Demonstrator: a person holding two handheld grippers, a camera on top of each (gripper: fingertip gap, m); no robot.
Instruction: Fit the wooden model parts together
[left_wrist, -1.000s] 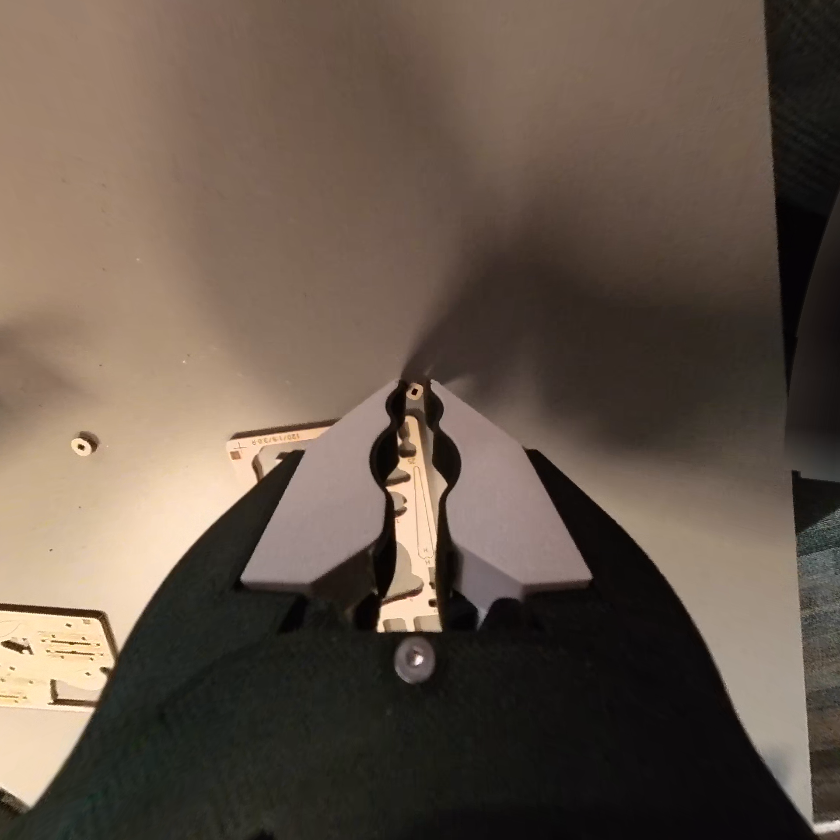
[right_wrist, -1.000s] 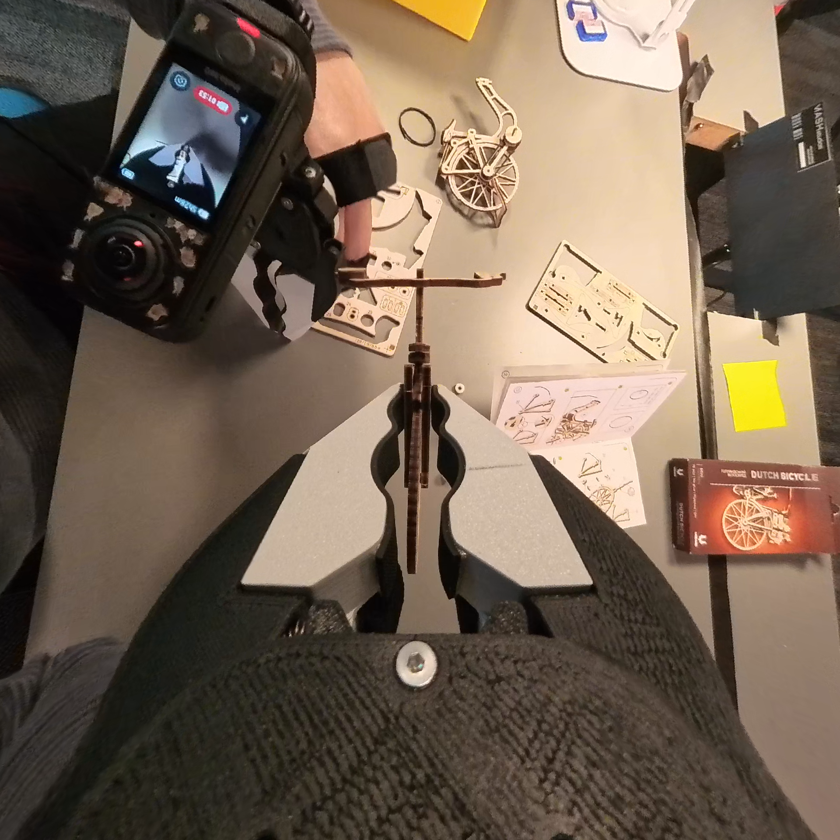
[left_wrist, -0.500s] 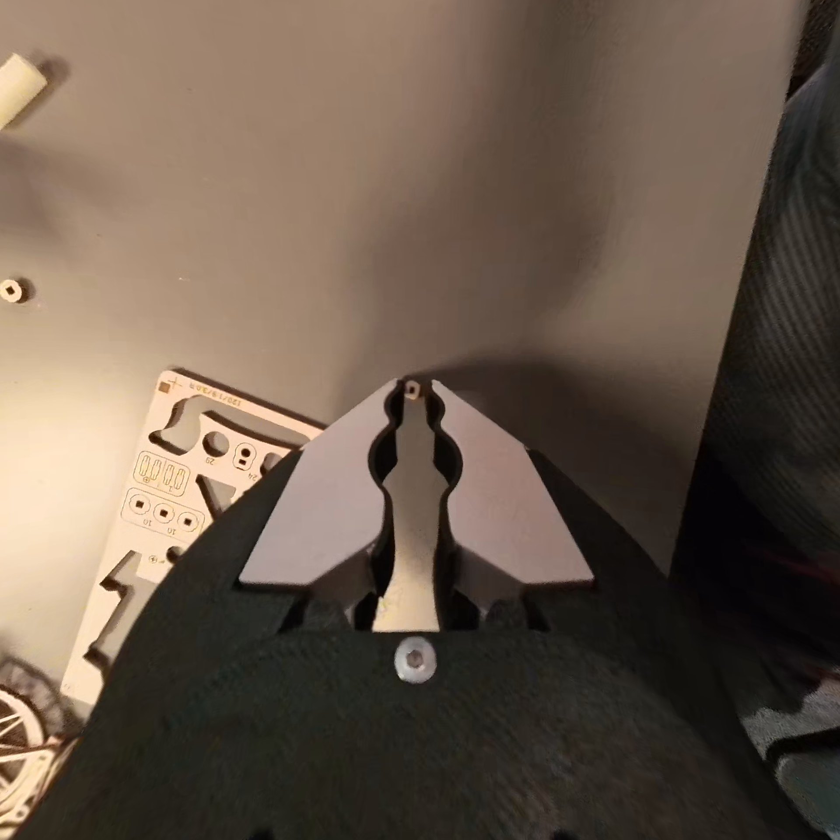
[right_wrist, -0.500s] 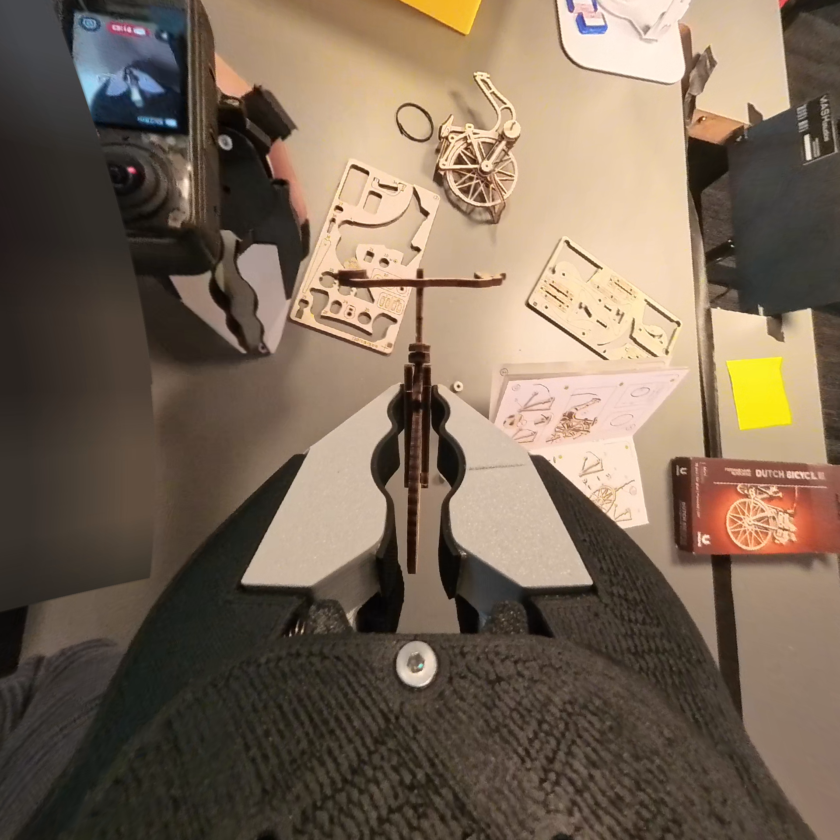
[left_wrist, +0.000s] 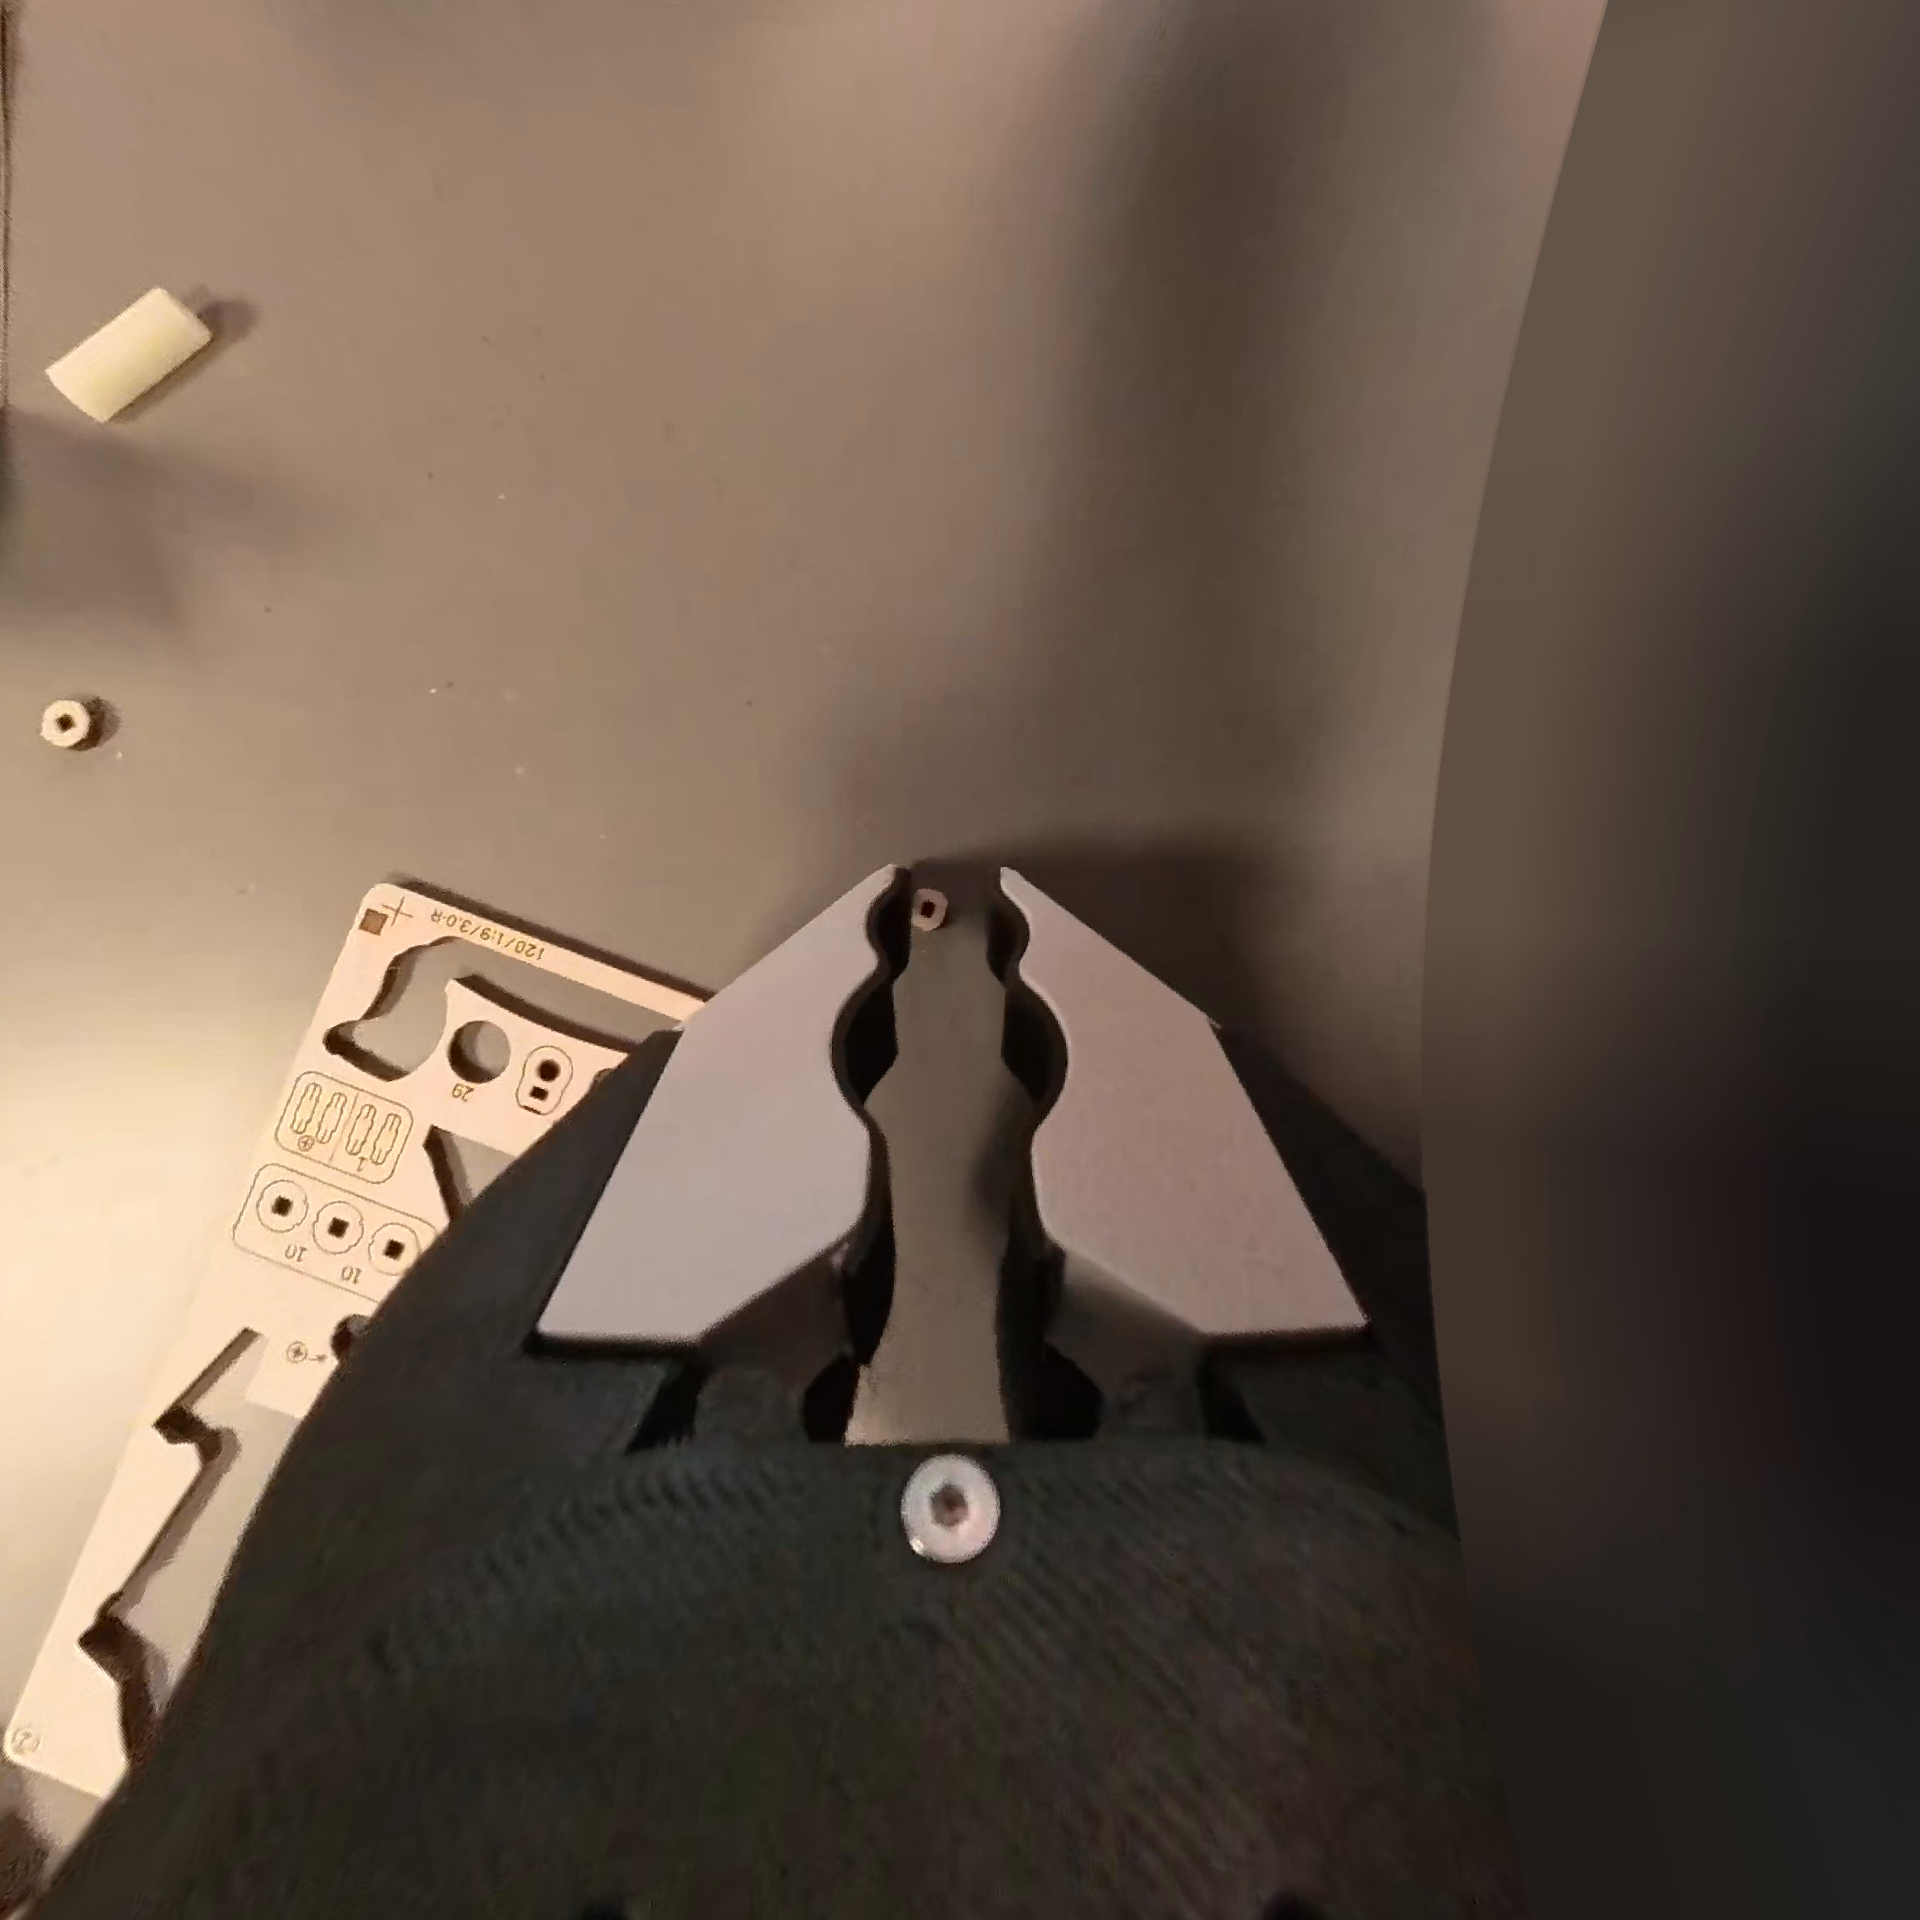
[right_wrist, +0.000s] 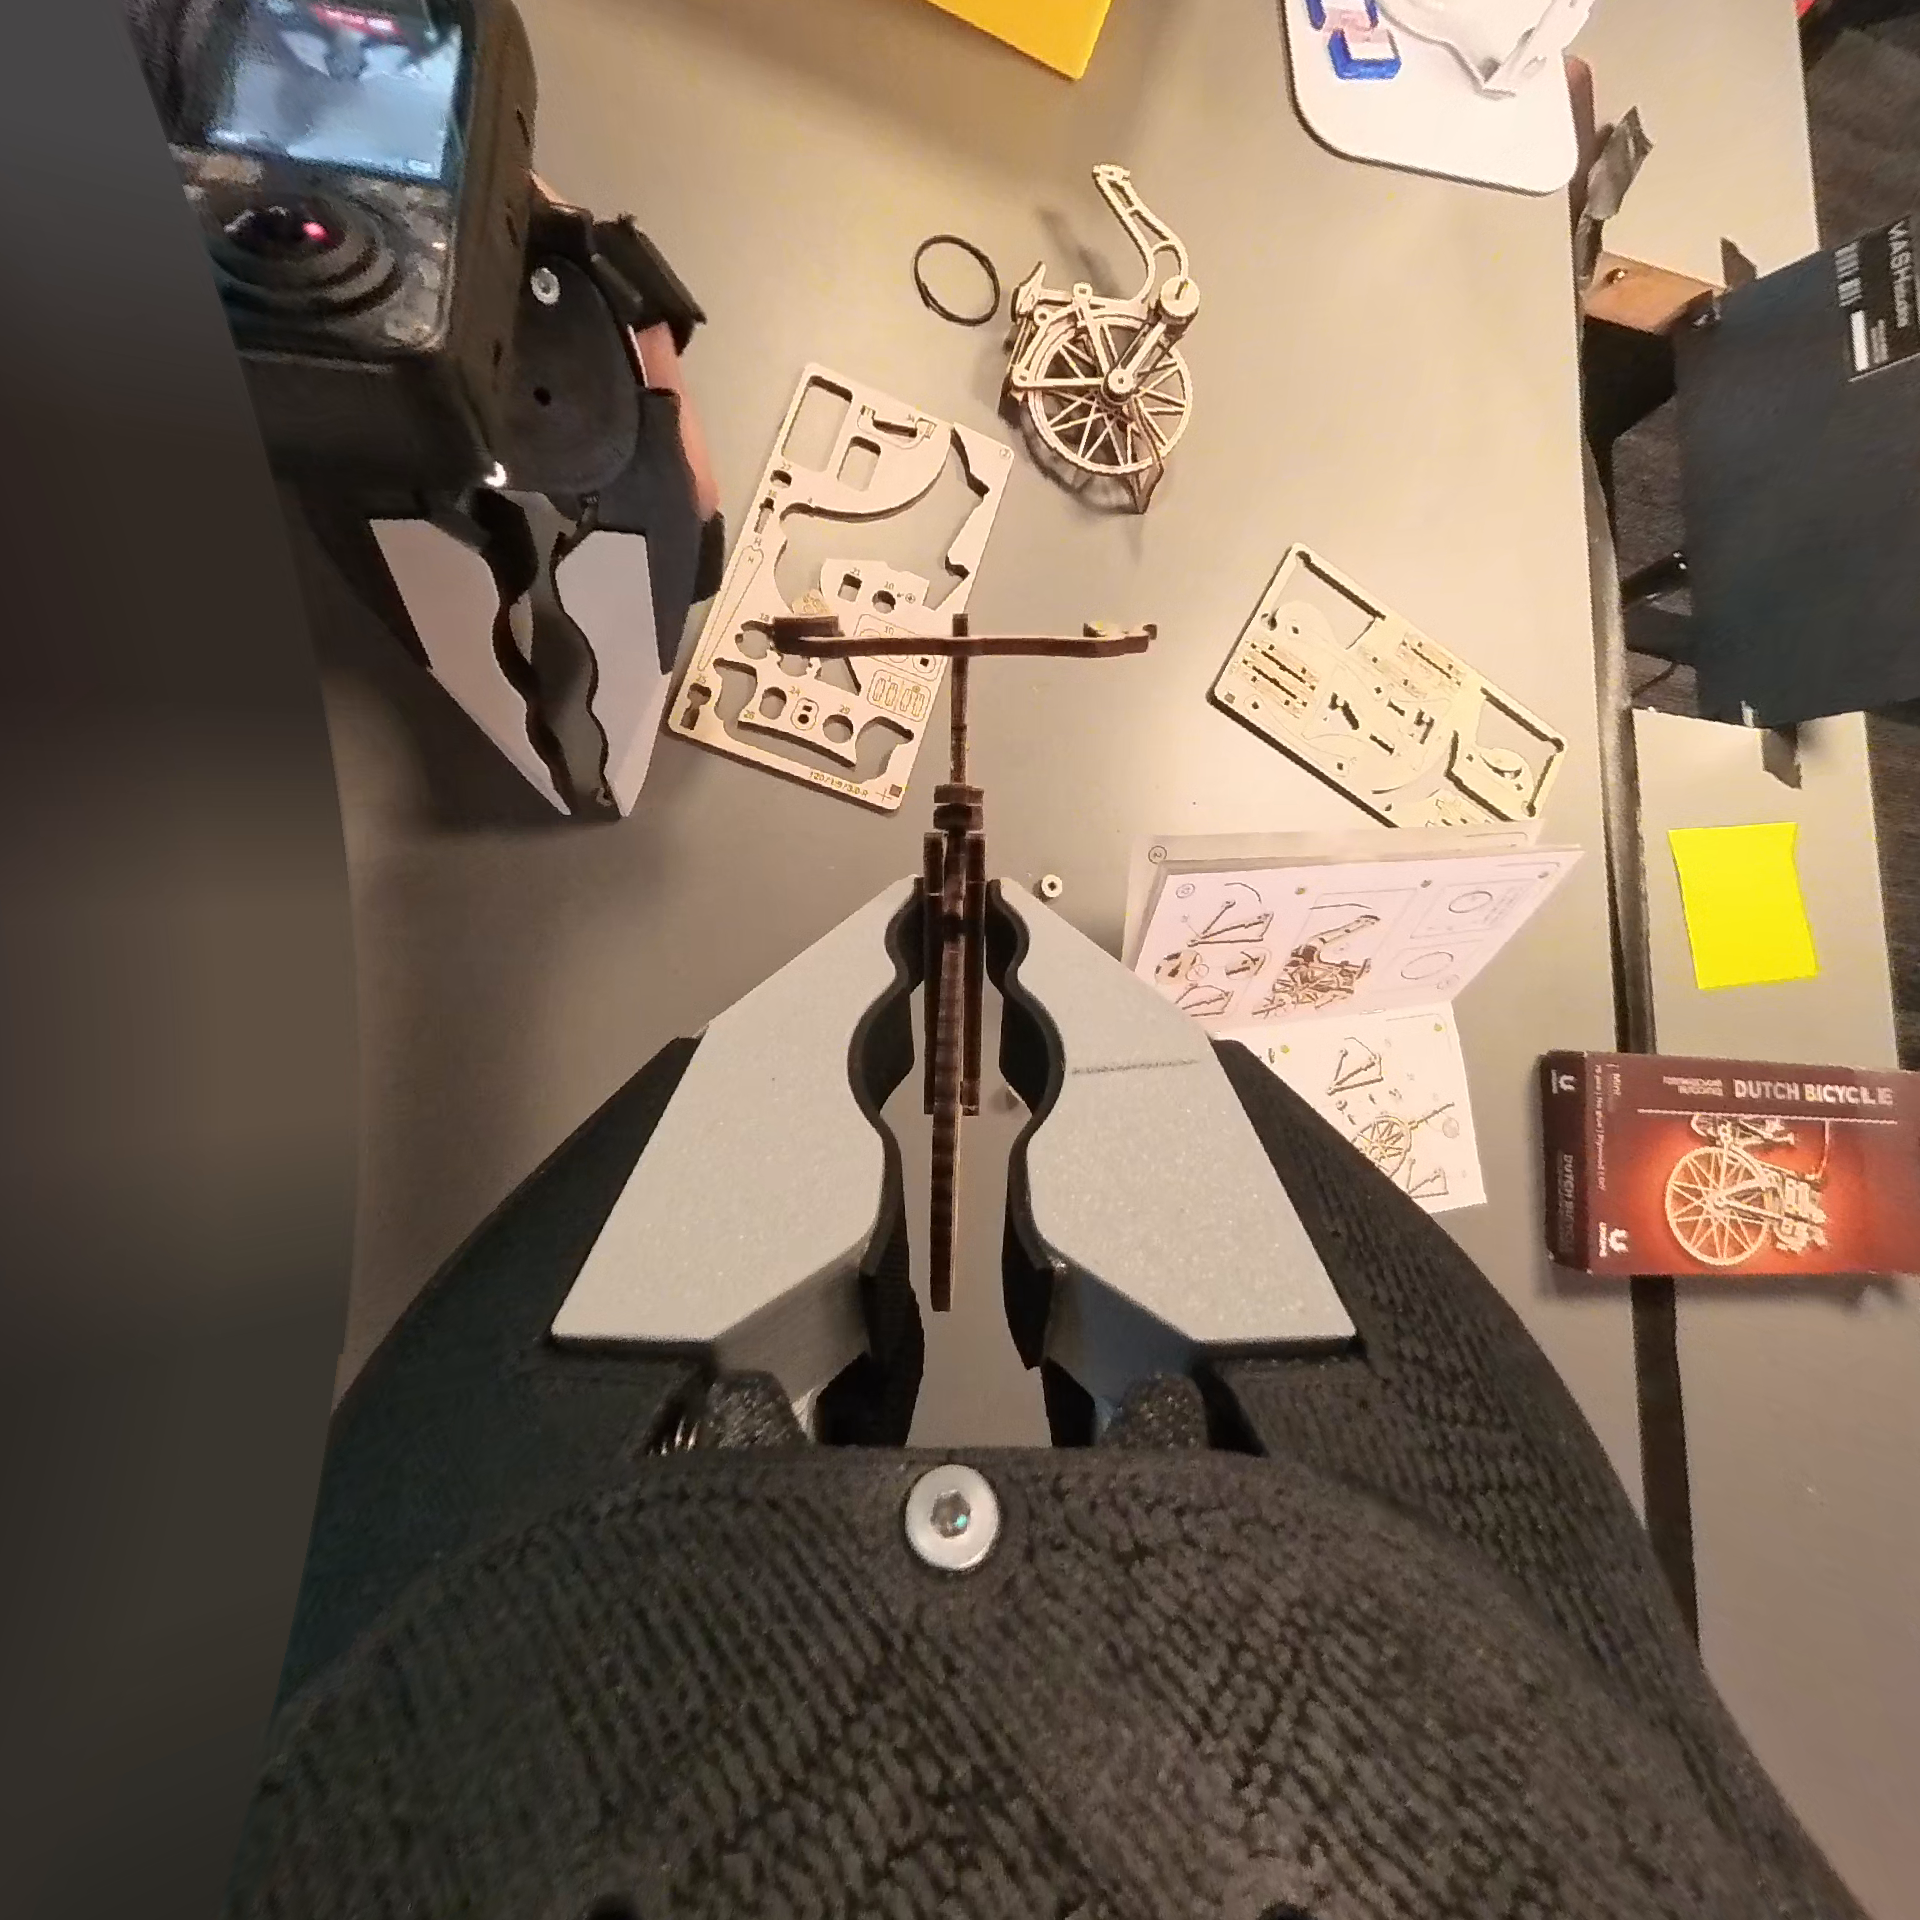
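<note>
My right gripper (right_wrist: 956, 883) is shut on a dark wooden wheel-and-handlebar assembly (right_wrist: 958, 717). It holds it edge-on above the grey table (right_wrist: 790, 187), with the handlebar pointing away. My left gripper (left_wrist: 948, 873) hangs low over the table, its jaws slightly apart. A tiny wooden ring (left_wrist: 927, 909) sits between the tips, by the left finger, narrower than the gap. The left gripper also shows in the right wrist view (right_wrist: 592, 805), beside a punched wooden part sheet (right_wrist: 842, 613). That sheet also shows in the left wrist view (left_wrist: 343, 1143).
A built wooden wheel assembly (right_wrist: 1101, 384) and a black rubber band (right_wrist: 954, 283) lie at the back. A second part sheet (right_wrist: 1382, 686), an instruction booklet (right_wrist: 1351, 935), a brown box (right_wrist: 1725, 1164) and a loose ring (right_wrist: 1049, 885) lie right. A pale block (left_wrist: 130, 353) and another ring (left_wrist: 69, 720) lie left. About 20 centimeters separates my left fingertips from my right.
My left gripper swung across the table and came down beside the part sheet. Its jaws parted a little and the ring shifted toward the left finger. The right gripper stayed still.
</note>
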